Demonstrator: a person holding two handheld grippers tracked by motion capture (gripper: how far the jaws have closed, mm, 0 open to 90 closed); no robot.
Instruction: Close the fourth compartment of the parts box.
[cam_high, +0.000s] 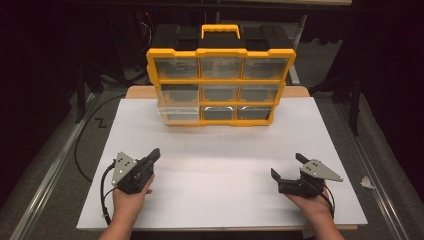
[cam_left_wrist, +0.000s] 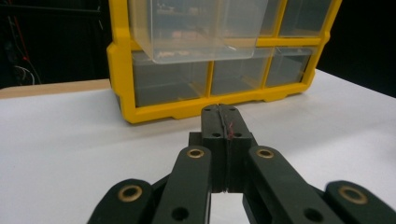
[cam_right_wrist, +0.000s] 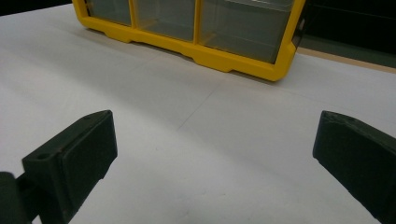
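A yellow organizer cabinet (cam_high: 220, 52) with clear drawers stands upright at the far middle of the white table (cam_high: 220, 190). One clear drawer (cam_high: 177, 106) in its left column sticks out toward me; in the left gripper view this drawer (cam_left_wrist: 196, 32) juts forward above the bottom row. My left gripper (cam_high: 155, 154) is held at the near left, pointing at the cabinet, with its jaws pressed together and nothing between them (cam_left_wrist: 224, 122). At the near right my right gripper (cam_high: 287, 168) rests with its jaws wide apart and empty (cam_right_wrist: 215, 154).
A black case with a yellow handle (cam_high: 220, 31) sits behind the cabinet. A wooden tabletop edge (cam_high: 140, 92) shows under the white board. A black cable (cam_high: 82, 150) runs over the grey floor at the left, and a small crumpled white scrap (cam_high: 366, 182) lies on the floor at the right.
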